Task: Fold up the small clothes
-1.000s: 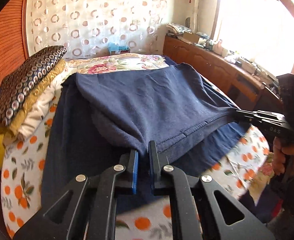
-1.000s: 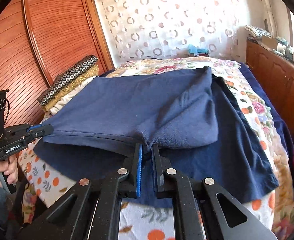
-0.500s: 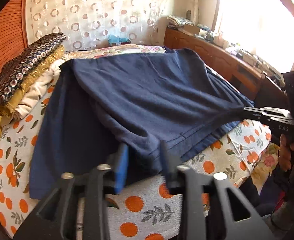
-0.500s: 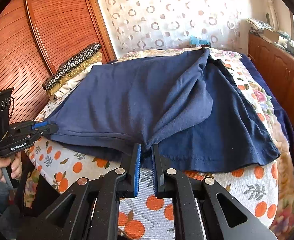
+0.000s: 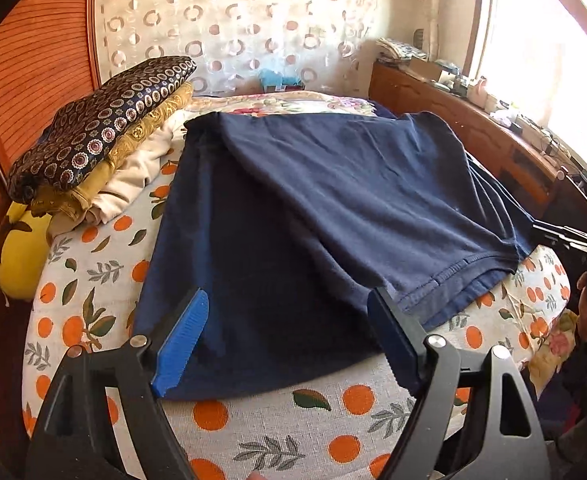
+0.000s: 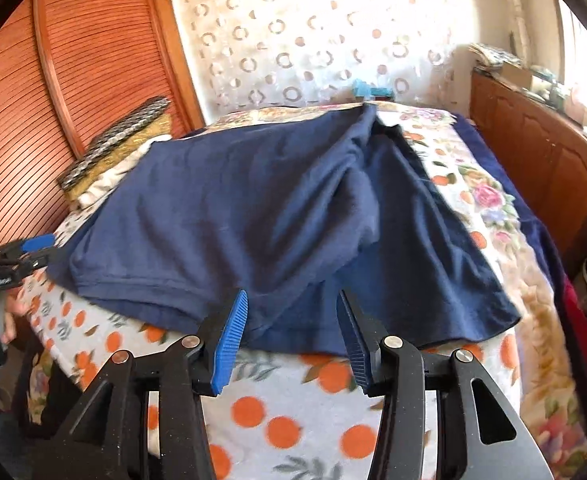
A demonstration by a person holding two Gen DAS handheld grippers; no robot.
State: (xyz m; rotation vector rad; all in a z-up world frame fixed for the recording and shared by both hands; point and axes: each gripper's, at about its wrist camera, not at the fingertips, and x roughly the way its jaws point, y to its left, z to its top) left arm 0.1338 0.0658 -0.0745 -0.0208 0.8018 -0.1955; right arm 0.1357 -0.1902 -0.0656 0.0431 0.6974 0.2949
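A navy blue garment [image 5: 333, 208] lies folded over itself on the orange-patterned bed cover [image 5: 93, 280]. It also shows in the right wrist view [image 6: 253, 216]. My left gripper [image 5: 289, 320] is open and empty, its blue pads just above the garment's near edge. My right gripper [image 6: 293, 320] is open and empty at the garment's near hem. The right gripper shows at the right edge of the left wrist view [image 5: 565, 236], and the left gripper shows at the left edge of the right wrist view [image 6: 17, 256].
A stack of folded fabrics [image 5: 101, 140] and a yellow cushion [image 5: 17, 256] lie at the bed's left by the wooden headboard [image 6: 73, 80]. A wooden cabinet [image 5: 473, 128] with clutter runs along the right under the window. A patterned curtain [image 5: 253, 20] hangs behind.
Both grippers held the garment's folded edge, drew it toward the bed's near side, then opened and let it drop. The left opened first, then the right. The garment now lies flat.
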